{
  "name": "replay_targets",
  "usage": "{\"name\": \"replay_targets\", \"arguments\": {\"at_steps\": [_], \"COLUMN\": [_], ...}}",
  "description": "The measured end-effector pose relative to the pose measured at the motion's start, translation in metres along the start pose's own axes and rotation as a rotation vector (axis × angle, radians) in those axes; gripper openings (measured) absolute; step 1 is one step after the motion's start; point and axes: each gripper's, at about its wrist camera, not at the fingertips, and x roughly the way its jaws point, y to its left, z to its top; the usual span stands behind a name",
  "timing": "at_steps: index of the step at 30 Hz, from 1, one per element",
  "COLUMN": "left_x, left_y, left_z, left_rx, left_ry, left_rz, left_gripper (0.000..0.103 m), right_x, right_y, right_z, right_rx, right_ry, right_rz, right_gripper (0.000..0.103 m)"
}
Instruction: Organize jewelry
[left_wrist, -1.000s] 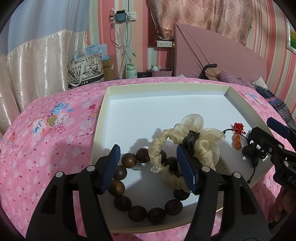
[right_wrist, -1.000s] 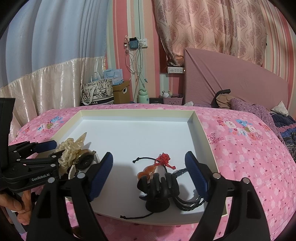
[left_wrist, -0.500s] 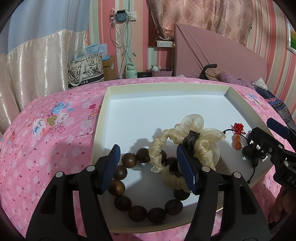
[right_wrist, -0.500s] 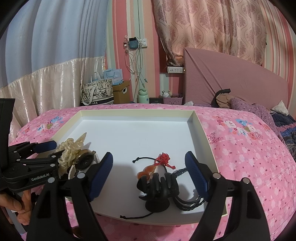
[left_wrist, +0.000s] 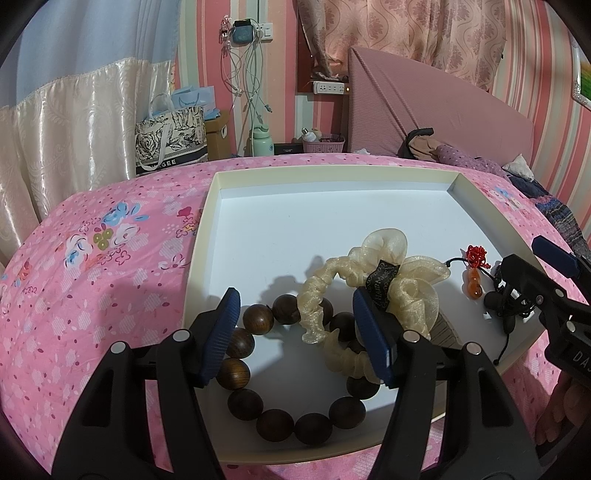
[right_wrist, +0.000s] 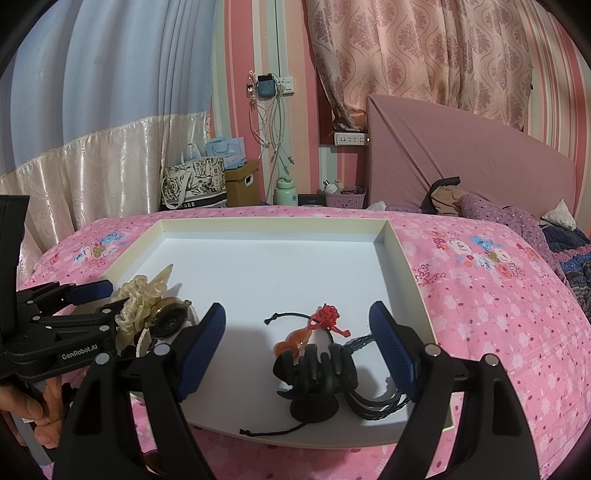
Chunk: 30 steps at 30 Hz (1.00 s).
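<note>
Left wrist view: left tool (left_wrist: 295, 332) spread wide, empty; between its fingers, one wooden bead bracelet (left_wrist: 295, 373) and one cream scrunchie (left_wrist: 373, 291), overlapping in one tray (left_wrist: 369, 171).

Right wrist view: right tool (right_wrist: 295, 347) spread, empty; between fingers, one black claw clip (right_wrist: 316, 373), one red-knotted gourd pendant (right_wrist: 291, 343).

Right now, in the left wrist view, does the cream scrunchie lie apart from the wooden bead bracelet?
No: the cream scrunchie lies across the wooden bead bracelet and covers some beads, inside the tray.
</note>
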Motion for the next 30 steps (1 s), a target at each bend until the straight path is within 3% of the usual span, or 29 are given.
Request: {"name": "replay_targets", "arguments": {"at_steps": [8, 10, 23, 30], "left_x": [-0.004, -0.006, -0.021, -0.045], "left_y": [0.004, 0.005, 0.006, 0.009], "left_z": [0.002, 0.003, 0.007, 0.019], "left_rx": [-0.019, -0.024, -0.045, -0.046], "left_ry": [-0.012, -0.015, -0.061, -0.091], "left_rz": [-0.009, -0.011, -0.038, -0.030], "left_gripper": [0.068, 0.070, 0.081, 0.082], "right_x": [-0.001, -0.002, -0.003, -0.007], "right_y": [-0.004, -0.006, -0.005, -0.011], "right_z": [0.000, -0.001, -0.002, 0.001], "right_rx": [0.001, 0.003, 0.015, 0.035], "right_ry": [-0.008, -0.013, -0.016, -0.002], "right_rz": [-0.003, -0.003, -0.001, 0.017], "right_gripper": [0.081, 0.089, 0.089, 0.089]}}
